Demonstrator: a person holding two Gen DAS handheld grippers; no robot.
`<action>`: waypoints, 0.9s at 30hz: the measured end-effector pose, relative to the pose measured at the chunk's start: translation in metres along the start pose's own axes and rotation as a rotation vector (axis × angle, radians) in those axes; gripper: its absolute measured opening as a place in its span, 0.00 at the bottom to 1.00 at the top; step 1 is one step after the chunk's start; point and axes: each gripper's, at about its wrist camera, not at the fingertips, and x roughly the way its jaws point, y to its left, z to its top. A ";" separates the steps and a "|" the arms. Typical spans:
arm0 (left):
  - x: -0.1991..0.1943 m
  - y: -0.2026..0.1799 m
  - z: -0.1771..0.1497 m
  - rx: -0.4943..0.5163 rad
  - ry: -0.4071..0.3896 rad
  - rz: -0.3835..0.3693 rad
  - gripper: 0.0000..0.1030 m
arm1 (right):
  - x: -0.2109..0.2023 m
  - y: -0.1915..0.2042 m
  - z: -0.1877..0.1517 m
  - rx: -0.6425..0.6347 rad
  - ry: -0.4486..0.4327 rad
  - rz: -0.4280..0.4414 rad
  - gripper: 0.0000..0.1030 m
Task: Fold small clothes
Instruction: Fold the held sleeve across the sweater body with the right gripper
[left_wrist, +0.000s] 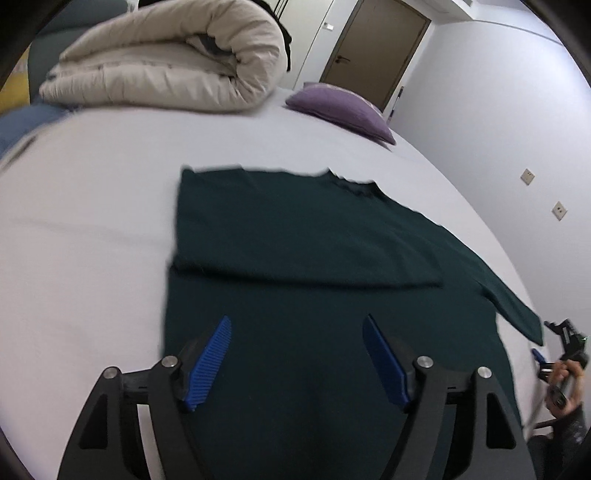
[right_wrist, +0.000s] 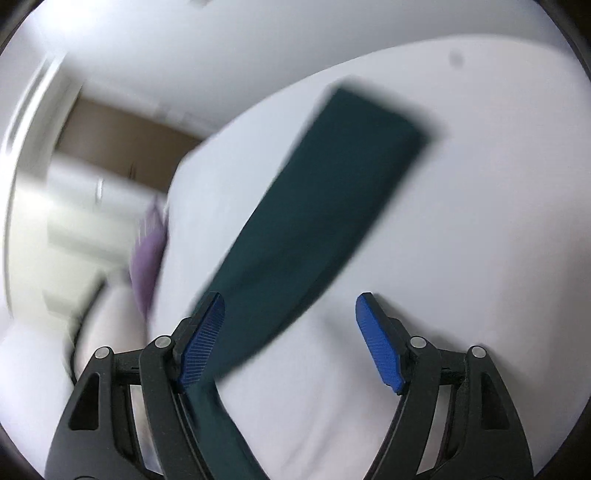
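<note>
The dark green shirt (left_wrist: 295, 258) is lying flat on the white bed (left_wrist: 92, 221), with one side already folded over the body so that a straight fold edge is crossing the middle of the cloth. The left gripper (left_wrist: 297, 363) is hovering over the near part of the shirt with its jaws standing wide apart; the blue pads (left_wrist: 210, 363) are gripping nothing. In the right wrist view, the right gripper (right_wrist: 290, 341) is also standing open, and the sleeve (right_wrist: 325, 206) is stretching away from it across the bed; the cloth is passing just beside the left-hand pad (right_wrist: 201, 341), and the blur is preventing a reading of whether the two are touching. In the left wrist view, the right gripper (left_wrist: 554, 354) and the hand (left_wrist: 565, 384) holding it are appearing at the right edge, just beyond the sleeve end. A rolled cream duvet (left_wrist: 166, 59) and a purple pillow (left_wrist: 343, 107) are resting at the far end of the bed.
</note>
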 end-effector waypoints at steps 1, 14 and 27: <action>0.001 -0.003 -0.005 -0.012 0.015 -0.019 0.74 | -0.003 -0.009 0.009 0.042 -0.014 0.018 0.62; 0.017 -0.025 -0.015 -0.038 0.061 -0.065 0.74 | 0.028 0.000 0.060 -0.022 -0.017 -0.029 0.09; 0.009 -0.004 0.008 -0.117 0.012 -0.124 0.74 | 0.021 0.229 -0.066 -0.840 -0.041 -0.034 0.06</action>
